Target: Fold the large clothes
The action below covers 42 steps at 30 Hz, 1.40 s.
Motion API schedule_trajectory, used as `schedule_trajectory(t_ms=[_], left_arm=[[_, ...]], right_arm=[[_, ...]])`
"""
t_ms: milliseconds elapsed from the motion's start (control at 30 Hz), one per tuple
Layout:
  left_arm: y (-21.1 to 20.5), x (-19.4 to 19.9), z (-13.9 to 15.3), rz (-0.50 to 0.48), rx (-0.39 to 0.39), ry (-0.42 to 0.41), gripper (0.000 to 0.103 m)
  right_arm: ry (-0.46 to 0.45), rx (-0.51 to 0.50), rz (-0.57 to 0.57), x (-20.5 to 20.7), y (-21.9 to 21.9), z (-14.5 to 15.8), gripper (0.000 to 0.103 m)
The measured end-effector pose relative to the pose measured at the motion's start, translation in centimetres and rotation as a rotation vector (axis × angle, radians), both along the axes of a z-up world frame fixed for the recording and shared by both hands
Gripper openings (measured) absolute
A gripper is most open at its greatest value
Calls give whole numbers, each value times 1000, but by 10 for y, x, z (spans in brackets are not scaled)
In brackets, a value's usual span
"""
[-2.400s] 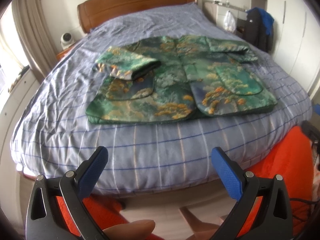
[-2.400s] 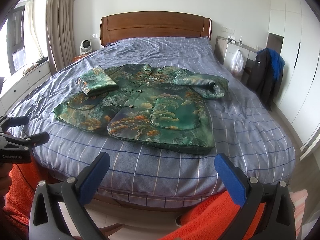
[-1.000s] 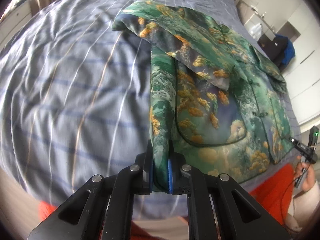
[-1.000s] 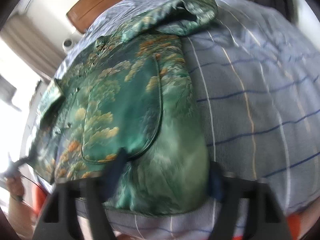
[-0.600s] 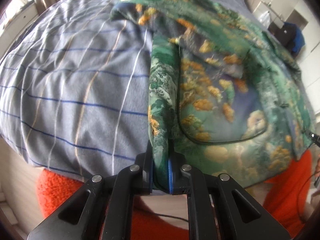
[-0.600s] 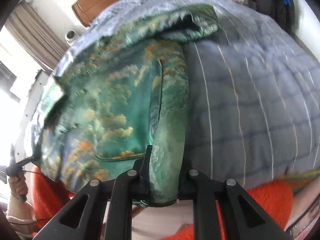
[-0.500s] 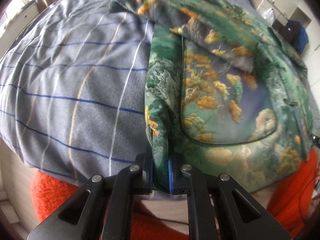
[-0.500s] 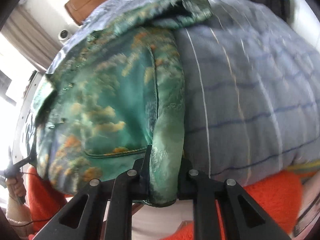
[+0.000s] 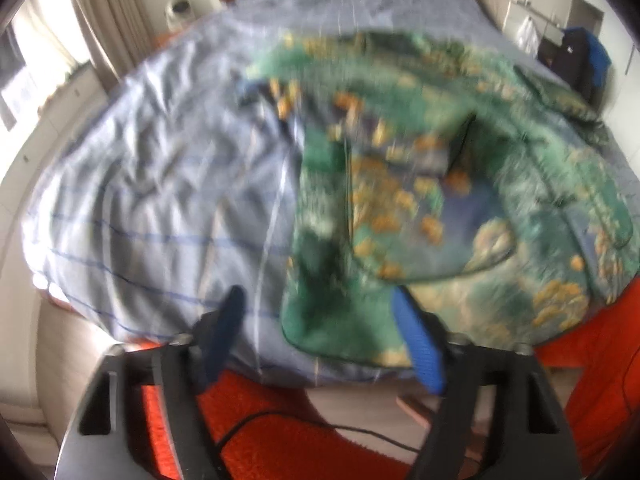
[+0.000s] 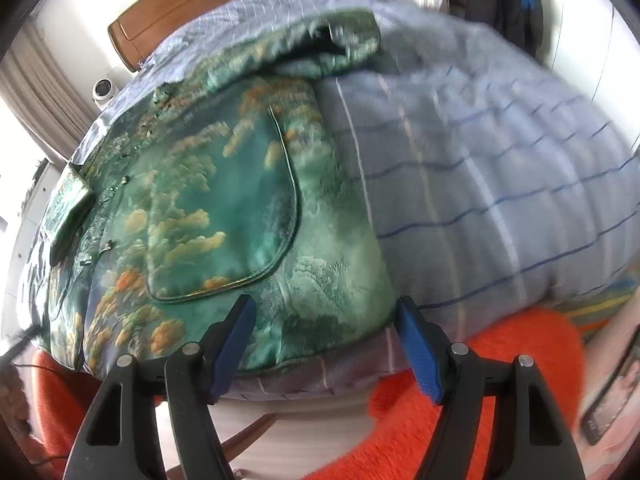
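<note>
A green brocade jacket (image 9: 420,208) with orange cloud patterns lies on the bed, its hem at the foot edge and both sleeves folded in. In the blurred left wrist view my left gripper (image 9: 320,332) hangs over the jacket's left hem corner with its jaws opening; the cloth lies below them, free of the pads. The right wrist view shows the same jacket (image 10: 224,216) from its other side. My right gripper (image 10: 324,332) hovers above the right hem corner, jaws opening too, and nothing is pinched.
The bed (image 9: 160,184) wears a grey-blue striped cover (image 10: 480,176) and has a wooden headboard (image 10: 192,4). An orange rug (image 9: 280,432) with a black cable lies at the bed's foot. A curtain (image 9: 100,20) hangs left; dark clothes (image 9: 576,60) hang at the right wall.
Both grippers were shut on the jacket's hem corners and have let go and spread. The hem now lies flat at the bed's foot edge, and both grippers have drawn back and up.
</note>
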<state>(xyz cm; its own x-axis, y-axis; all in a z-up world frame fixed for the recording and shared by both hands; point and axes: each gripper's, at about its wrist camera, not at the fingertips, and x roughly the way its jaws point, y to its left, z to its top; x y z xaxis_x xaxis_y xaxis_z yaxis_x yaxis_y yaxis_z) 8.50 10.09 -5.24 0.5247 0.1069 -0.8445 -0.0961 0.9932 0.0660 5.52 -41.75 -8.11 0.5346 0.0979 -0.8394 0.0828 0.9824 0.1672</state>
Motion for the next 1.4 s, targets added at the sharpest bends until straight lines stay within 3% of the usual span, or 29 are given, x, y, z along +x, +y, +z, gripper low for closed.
schedule_trajectory(t_ms=[167,200,333,433,533,600,700,733,767,800,867,933,1033,1167,1267,1333,1400], left_arm=[[-29,4,42,-39,146,-161,101],[-33,0,46,-44,162,-178,101],[-50,-11,46,-84,178,-184,101],[-59,-19,39,-93,137,-162,101],[-57,-29,36,-88,83,-140,102],[-55,-37,38,-68,94,-154,103],[-52,-44,38,-54,116,-163,103],[-51,-46,37,-59,115,-161,103],[-51,-47,36,-62,113,-160,103],[-51,-49,35,-65,114,-163,103],[-53,-51,33,-63,127,-172,103],[-61,-49,27,-88,198,-167,103],[-76,-42,17,-121,306,-152,103],[-90,-32,16,-153,283,-149,103],[-97,-21,24,-184,268,-148,103],[-100,-12,29,-205,278,-148,103],[-99,0,35,-218,318,-179,103]], right_arm=[[-234,-250,132,-8,28,64,74],[-296,-314,184,-4,37,81,79],[-429,-399,326,39,64,112,88],[-416,-511,461,104,91,101,88],[-293,-617,570,174,116,69,88],[-207,-709,634,213,131,41,86],[-202,-878,660,254,152,9,86],[-206,-912,635,268,156,0,86],[-199,-916,611,277,155,-4,78],[-176,-891,579,287,152,-4,54],[-173,-775,459,297,131,11,16],[-246,-654,326,289,96,41,14],[-322,-433,92,257,8,93,14],[-321,-352,-183,203,-108,122,15],[-246,-396,-323,174,-173,109,20],[-140,-336,-436,151,-224,79,30],[-74,-289,-517,132,-253,57,31]])
